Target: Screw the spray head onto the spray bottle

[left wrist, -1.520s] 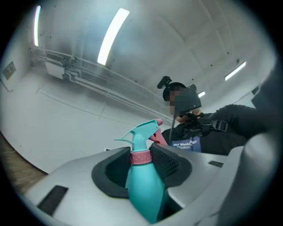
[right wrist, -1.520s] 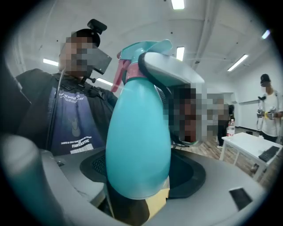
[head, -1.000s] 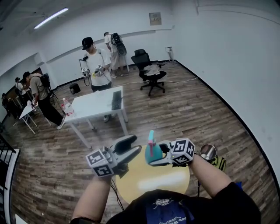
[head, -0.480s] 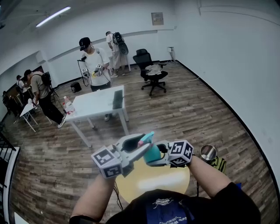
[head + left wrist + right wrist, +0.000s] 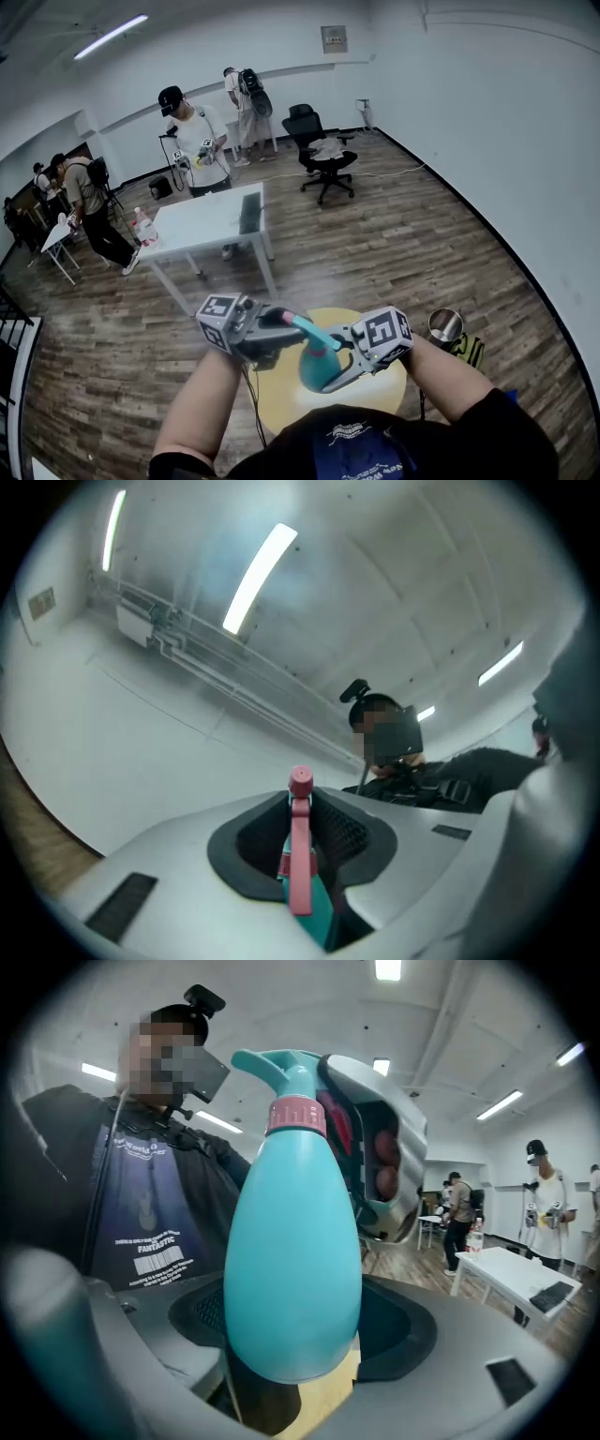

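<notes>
Nearest is the right gripper (image 5: 292, 1335). Its jaws stand wide and clamp the lower belly of the teal pear-shaped plastic spray bottle (image 5: 292, 1241). The bottle's base drops behind the pads, so I cannot see it in the right gripper view or the head view. The bottle hangs in the air over the round yellow table (image 5: 277, 398), most of which the person's forearms and torso cover. Its long axis is upright across the right jaws, neck up. In the head view it leans, with the neck up and left toward the left gripper (image 5: 281, 323). A pink ribbed collar (image 5: 296, 1116) rings the neck, and the teal-and-pink plastic spray head (image 5: 300, 864) sits above it. I cannot tell whether it is threaded home. The left jaws have just been closing and now pinch the spray head from both sides, nearly together. Its pink trigger lies along the jaws, with the nozzle tip out at their ends. The left gripper view cuts the bottle off, showing only a teal sliver at the bottom edge. In the right gripper view the left gripper's shell hides the far side of the head. For writing, I read "FANTASTIC" over a barcode print on the dark shirt (image 5: 150, 1213); the smaller lines are too fine. Farther off are a white rectangular table (image 5: 202, 225) and a black office chair (image 5: 319, 150). The wall plaque (image 5: 333, 39) has illegible print.
</notes>
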